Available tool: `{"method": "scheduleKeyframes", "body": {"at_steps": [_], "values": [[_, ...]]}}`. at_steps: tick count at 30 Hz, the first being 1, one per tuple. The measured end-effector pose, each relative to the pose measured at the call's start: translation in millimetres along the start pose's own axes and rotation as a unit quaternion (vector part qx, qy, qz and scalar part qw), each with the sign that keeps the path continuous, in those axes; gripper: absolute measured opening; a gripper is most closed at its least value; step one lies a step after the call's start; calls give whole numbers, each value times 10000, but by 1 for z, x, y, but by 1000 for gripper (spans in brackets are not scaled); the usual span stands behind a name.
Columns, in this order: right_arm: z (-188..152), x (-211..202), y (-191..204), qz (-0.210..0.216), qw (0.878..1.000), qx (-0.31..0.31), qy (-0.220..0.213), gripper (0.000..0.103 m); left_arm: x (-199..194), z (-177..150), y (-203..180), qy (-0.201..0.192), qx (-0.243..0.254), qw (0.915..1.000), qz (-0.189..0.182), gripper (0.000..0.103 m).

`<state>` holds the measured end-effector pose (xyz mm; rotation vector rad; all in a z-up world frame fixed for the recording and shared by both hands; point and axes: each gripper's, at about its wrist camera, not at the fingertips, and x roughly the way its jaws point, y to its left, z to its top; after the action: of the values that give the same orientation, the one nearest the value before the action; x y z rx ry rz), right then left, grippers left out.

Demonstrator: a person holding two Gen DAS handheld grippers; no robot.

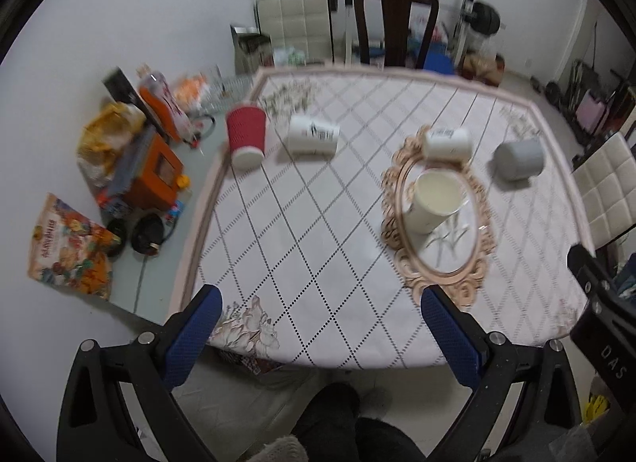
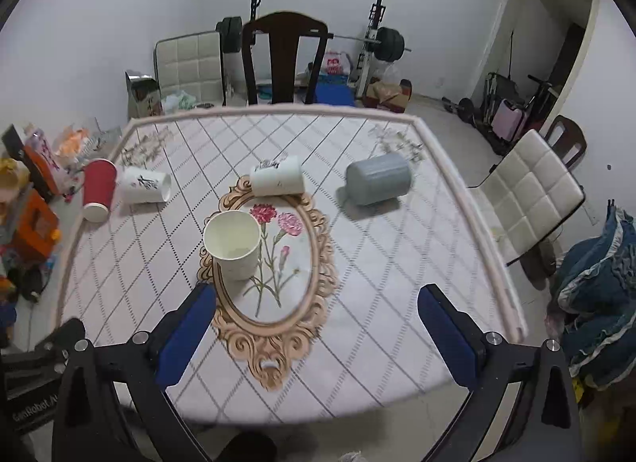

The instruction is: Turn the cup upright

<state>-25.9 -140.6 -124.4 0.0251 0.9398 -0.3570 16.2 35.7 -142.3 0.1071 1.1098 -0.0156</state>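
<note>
A cream paper cup (image 2: 232, 245) stands upright, mouth up, on the oval floral mat (image 2: 278, 303); it also shows in the left wrist view (image 1: 435, 202). A white cup (image 2: 277, 182) lies on its side at the mat's far end. A grey cup (image 2: 377, 178) lies on its side to the right. A white printed cup (image 2: 145, 185) lies on its side at the left, next to a red cup (image 2: 98, 189) standing upside down. My left gripper (image 1: 320, 303) and right gripper (image 2: 316, 299) are both open and empty, held above the table's near edge.
The table (image 2: 397, 323) has a diamond-patterned cloth. A dark wooden chair (image 2: 284, 60) stands at the far side and a white padded chair (image 2: 530, 192) at the right. Boxes and bags (image 1: 131, 168) lie on the floor at the left. Denim cloth (image 2: 596, 303) is piled at the right.
</note>
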Motion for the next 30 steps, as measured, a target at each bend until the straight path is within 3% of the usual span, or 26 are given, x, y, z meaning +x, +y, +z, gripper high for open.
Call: {"method": "scheduleKeyframes", "body": {"at_steps": [8,16,30], "values": [[-4,-107,-32,58,9991,-117,-391,103,-96,-15,5,-773,-101,9969,-48,102],[-7,-175,-47,199,9969,-73,-752,103,-140,-30,7,-1119,-145,9936,-79,102],[-14,-201,-50,283,9958,-159,-854,103,-155,-43,7,-1290,-178,9915,14,103]]}}
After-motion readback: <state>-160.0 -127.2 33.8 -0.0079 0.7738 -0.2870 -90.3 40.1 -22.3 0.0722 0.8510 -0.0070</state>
